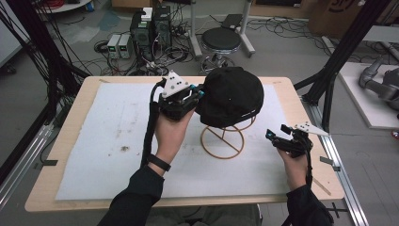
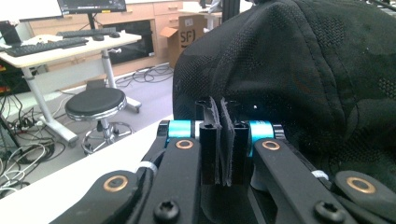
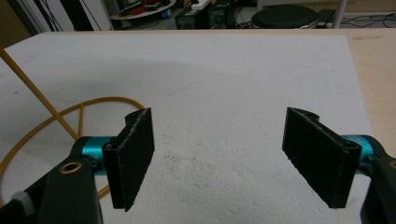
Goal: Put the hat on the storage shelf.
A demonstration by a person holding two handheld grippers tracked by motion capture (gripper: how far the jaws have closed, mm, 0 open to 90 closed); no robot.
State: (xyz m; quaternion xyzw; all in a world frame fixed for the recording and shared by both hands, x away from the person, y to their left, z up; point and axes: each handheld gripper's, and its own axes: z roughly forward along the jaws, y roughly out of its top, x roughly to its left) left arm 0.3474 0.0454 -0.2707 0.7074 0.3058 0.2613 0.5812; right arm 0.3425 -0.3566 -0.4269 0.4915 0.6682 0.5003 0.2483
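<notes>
High view: I see my left claw (image 1: 200,92) pinched onto the left edge of the black cap (image 1: 233,95), which sits atop the yellow wire stand (image 1: 222,141) at mid-bench. Right of that stand, my right claw (image 1: 274,137) hangs with jaws wide apart, holding nothing, above the white foam mat (image 1: 103,141) covering the bench (image 1: 70,122).

Dim, even room light; soft shadows fall on the white mat (image 3: 261,79) (grainy throughout), and near jaws blur slightly.
</notes>
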